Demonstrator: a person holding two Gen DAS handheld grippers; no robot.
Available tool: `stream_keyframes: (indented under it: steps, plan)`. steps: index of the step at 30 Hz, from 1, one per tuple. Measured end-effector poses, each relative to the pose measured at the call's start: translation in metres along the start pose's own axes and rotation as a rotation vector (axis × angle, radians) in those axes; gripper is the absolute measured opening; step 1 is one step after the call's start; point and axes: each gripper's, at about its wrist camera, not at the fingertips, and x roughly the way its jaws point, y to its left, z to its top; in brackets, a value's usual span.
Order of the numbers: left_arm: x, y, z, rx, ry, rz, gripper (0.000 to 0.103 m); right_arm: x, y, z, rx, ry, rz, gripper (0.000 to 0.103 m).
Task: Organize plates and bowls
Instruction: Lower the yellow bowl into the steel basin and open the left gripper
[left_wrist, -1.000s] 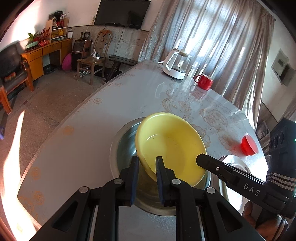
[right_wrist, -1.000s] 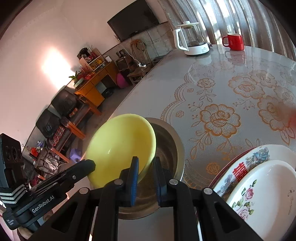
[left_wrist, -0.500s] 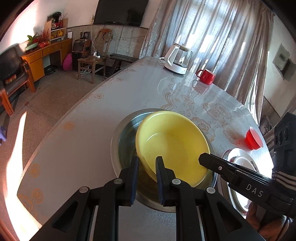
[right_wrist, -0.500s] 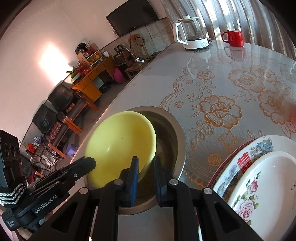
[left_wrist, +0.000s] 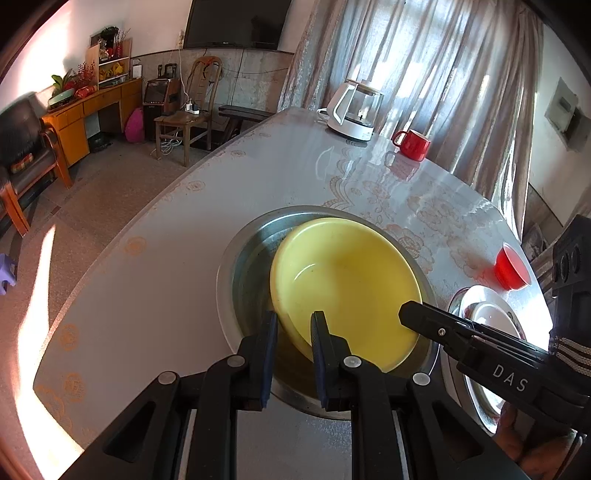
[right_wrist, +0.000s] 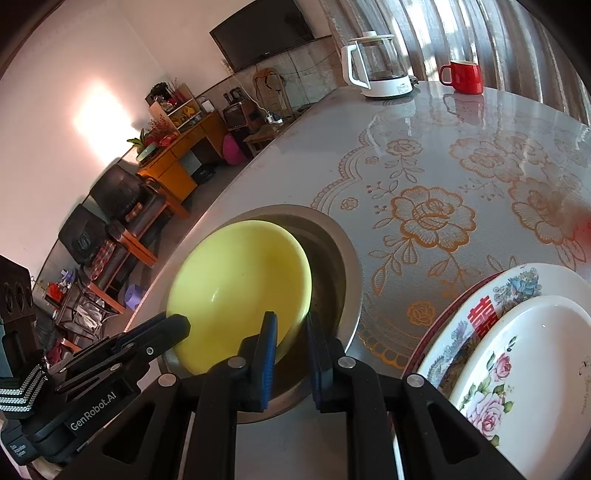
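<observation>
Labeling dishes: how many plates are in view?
2, stacked at the table's near right edge: white rose plate atop a floral plate with a red character. More could be hidden underneath.

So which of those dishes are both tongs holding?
The yellow bowl, tilted inside the steel basin. The flowered plates beside it lie untouched.

L wrist cam: close, angled down along fingers over table's (left_wrist: 147, 295) near edge. R wrist cam: same tilt, from opposite side. Shared: yellow bowl (left_wrist: 343, 280) in steel basin (right_wrist: 340, 258), kettle, far edge.
</observation>
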Motion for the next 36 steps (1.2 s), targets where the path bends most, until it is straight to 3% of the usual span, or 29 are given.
stream_keyframes:
  steps: [17,23,25,36]
  plan:
    - [0.005,-0.005,-0.006,0.031,-0.005,0.039,0.021,0.0,0.004,-0.002,-0.011,-0.008,-0.014,0.017]
    - [0.002,-0.007,-0.006,0.037,-0.021,0.055,0.026,-0.001,0.008,-0.003,-0.029,-0.013,-0.023,0.021]
    - [-0.001,-0.007,-0.006,0.035,-0.032,0.058,0.034,-0.003,0.009,-0.004,-0.032,-0.022,-0.022,0.024]
    - [-0.018,-0.011,-0.006,0.055,-0.073,0.043,0.036,-0.013,0.004,-0.006,-0.011,-0.051,-0.004,0.026]
